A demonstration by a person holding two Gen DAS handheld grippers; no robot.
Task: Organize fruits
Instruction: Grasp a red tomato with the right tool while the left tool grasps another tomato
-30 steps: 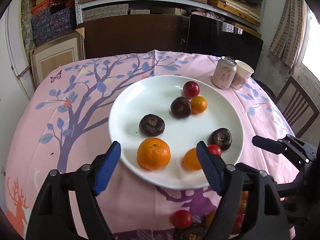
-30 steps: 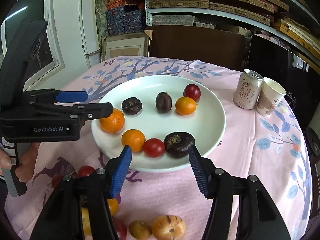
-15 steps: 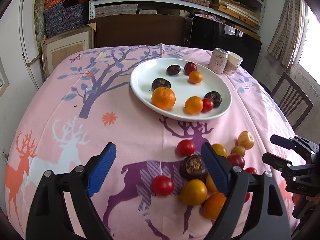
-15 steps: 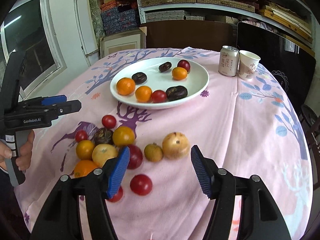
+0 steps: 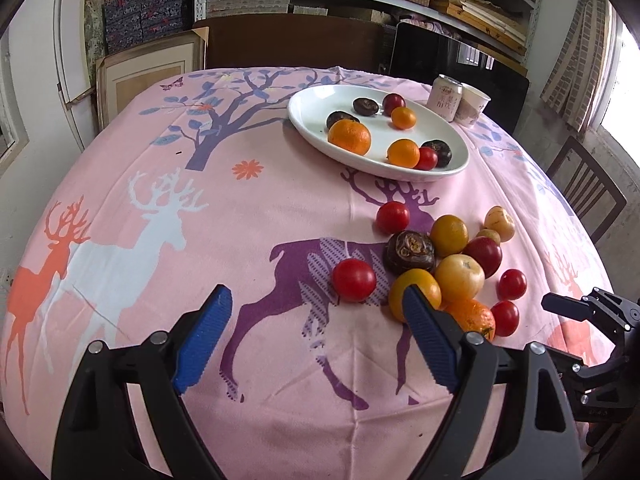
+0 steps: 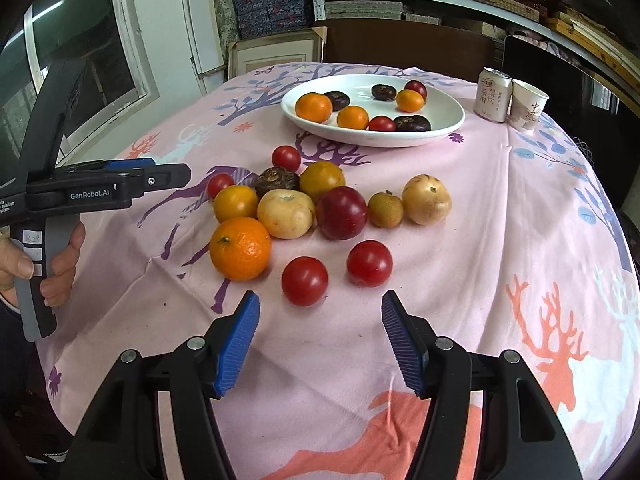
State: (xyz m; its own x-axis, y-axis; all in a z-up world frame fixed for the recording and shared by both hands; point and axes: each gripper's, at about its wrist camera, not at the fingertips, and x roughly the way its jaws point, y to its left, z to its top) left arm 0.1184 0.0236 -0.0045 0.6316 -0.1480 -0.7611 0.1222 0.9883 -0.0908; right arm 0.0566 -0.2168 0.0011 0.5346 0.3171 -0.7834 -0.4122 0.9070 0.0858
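A white plate [image 5: 304,120] at the far side of the pink tablecloth holds several fruits: oranges, red ones and dark ones. Nearer lies a loose pile of fruit [image 5: 452,260], among them a big orange [image 6: 240,248], a pale yellow fruit [image 6: 286,214], a dark red plum [image 6: 342,212] and red tomatoes [image 6: 305,281]. My left gripper [image 5: 316,300] stands open over bare cloth left of the pile, a red tomato [image 5: 354,280] just ahead of it. My right gripper [image 6: 320,304] is open too, just short of the two nearest tomatoes. Neither holds anything.
A drink can [image 6: 492,100] and a paper cup [image 6: 528,106] stand right of the plate. A wooden chair [image 5: 584,188] is at the table's right side. Shelves and a framed board fill the back wall. A hand [image 6: 24,264] grips the left tool's handle.
Both grippers have drawn back from the plate toward the table's near edge, so the loose fruit pile has come into view ahead of them. The left jaws stand a little wider.
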